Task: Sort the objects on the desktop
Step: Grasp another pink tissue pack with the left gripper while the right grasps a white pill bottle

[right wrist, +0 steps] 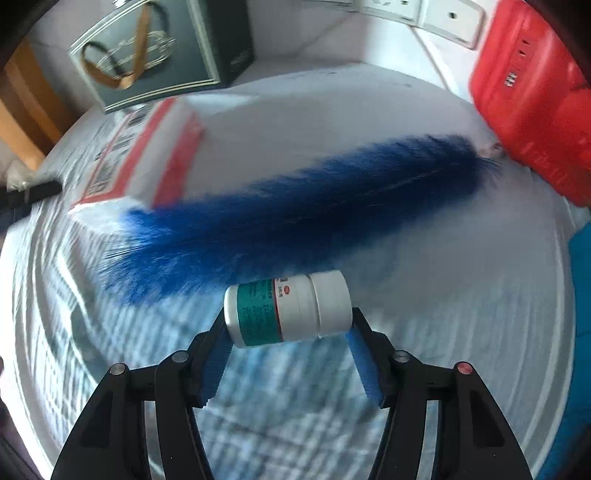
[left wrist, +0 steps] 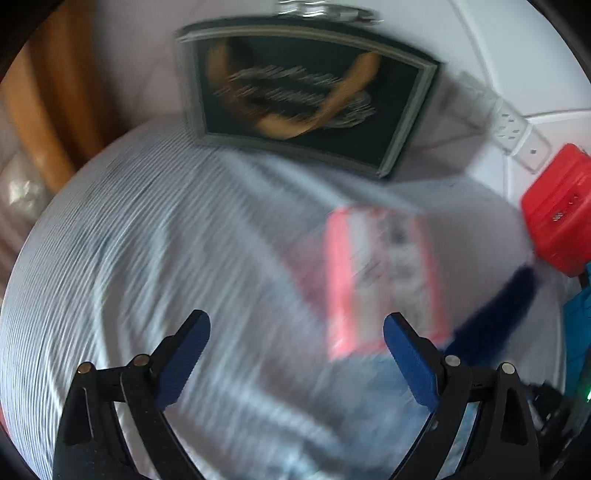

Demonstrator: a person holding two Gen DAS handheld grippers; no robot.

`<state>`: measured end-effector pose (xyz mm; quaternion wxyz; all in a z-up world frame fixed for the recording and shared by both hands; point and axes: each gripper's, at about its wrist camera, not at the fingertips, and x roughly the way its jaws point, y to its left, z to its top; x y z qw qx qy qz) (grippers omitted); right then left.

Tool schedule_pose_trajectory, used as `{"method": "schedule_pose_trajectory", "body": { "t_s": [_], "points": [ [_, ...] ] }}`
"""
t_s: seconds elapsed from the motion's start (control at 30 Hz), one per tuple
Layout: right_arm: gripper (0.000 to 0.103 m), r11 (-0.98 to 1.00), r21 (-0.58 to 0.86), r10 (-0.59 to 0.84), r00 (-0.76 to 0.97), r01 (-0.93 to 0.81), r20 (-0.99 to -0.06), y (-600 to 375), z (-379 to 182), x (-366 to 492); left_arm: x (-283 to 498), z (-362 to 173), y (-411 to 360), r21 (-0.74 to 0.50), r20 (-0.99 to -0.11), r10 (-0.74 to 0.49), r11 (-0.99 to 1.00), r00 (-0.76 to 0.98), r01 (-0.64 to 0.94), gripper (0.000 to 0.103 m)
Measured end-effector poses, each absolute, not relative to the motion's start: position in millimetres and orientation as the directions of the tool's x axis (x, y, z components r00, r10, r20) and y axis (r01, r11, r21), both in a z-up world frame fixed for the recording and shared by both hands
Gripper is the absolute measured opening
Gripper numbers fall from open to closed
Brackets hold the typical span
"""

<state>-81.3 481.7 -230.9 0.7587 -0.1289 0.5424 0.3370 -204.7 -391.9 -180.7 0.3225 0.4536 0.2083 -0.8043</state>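
Note:
A small white bottle (right wrist: 295, 314) with a green label lies sideways between the fingertips of my right gripper (right wrist: 289, 319), whose blue pads press on its two ends. Just beyond it a long blue feather (right wrist: 295, 214) lies across the striped cloth (right wrist: 443, 295). A red-and-white carton (right wrist: 147, 158) rests at the feather's left end. In the left wrist view my left gripper (left wrist: 297, 319) is open over the blurred cloth (left wrist: 147, 240) with nothing between its fingers. The carton (left wrist: 384, 277) lies just beyond its right finger, and the feather (left wrist: 491, 314) shows at the right.
A dark gift box (left wrist: 306, 99) with a golden ribbon stands at the back, also seen as the dark box (right wrist: 155, 51). A red plastic case (right wrist: 532, 99) sits at the right, a white power strip (right wrist: 417, 11) behind it. Something teal (right wrist: 581, 277) lies at the right edge. Orange wood (left wrist: 48, 110) is at the left.

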Motion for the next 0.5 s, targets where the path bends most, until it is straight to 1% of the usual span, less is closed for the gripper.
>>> {"method": "schedule_pose_trajectory", "body": {
  "t_s": [0.1, 0.17, 0.2, 0.27, 0.3, 0.33, 0.37, 0.4, 0.43, 0.5],
  "points": [
    [0.06, 0.758, 0.153, 0.356, 0.206, -0.634, -0.911, 468.2, -232.5, -68.5, -246.2, -186.4, -387.8, 0.002, -0.889, -0.31, -0.739, -0.338, 0.674, 0.096],
    [0.06, 0.767, 0.15, 0.349, 0.209, -0.624, -0.913, 461.2, -234.7, -61.3, -270.2, -200.7, -384.3, 0.034, -0.917, -0.284, -0.758, -0.281, 0.652, 0.096],
    [0.06, 0.769, 0.147, 0.345, 0.211, -0.622, -0.914, 460.5, -235.2, -57.9, -276.3, -206.5, -384.0, 0.028, -0.925, -0.265, -0.763, -0.274, 0.645, 0.099],
    [0.061, 0.771, 0.148, 0.343, 0.208, -0.619, -0.916, 456.4, -236.9, -54.1, -285.4, -214.5, -386.7, -0.005, -0.938, -0.22, -0.766, -0.27, 0.643, 0.099],
    [0.062, 0.771, 0.155, 0.346, 0.202, -0.618, -0.916, 454.3, -237.7, -52.5, -290.1, -218.9, -387.7, 0.015, -0.944, -0.224, -0.764, -0.243, 0.645, 0.098],
    [0.064, 0.771, 0.158, 0.347, 0.199, -0.617, -0.917, 453.0, -238.2, -52.0, -295.4, -226.9, -388.6, 0.06, -0.951, -0.241, -0.764, -0.197, 0.643, 0.098],
    [0.07, 0.773, 0.162, 0.349, 0.198, -0.614, -0.916, 451.7, -238.1, -51.9, -297.1, -233.6, -389.4, 0.072, -0.955, -0.238, -0.766, -0.178, 0.638, 0.098],
    [0.074, 0.774, 0.17, 0.355, 0.196, -0.61, -0.914, 451.1, -237.0, -55.0, -297.1, -238.1, -389.9, 0.073, -0.959, -0.23, -0.768, -0.167, 0.636, 0.095],
    [0.075, 0.774, 0.175, 0.359, 0.195, -0.608, -0.913, 449.9, -236.2, -55.9, -294.6, -243.2, -390.3, 0.062, -0.963, -0.212, -0.77, -0.163, 0.635, 0.092],
    [0.075, 0.769, 0.173, 0.362, 0.196, -0.615, -0.911, 447.0, -234.3, -55.5, -283.0, -242.7, -389.7, 0.046, -0.96, -0.212, -0.762, -0.183, 0.646, 0.091]
  ]
}}
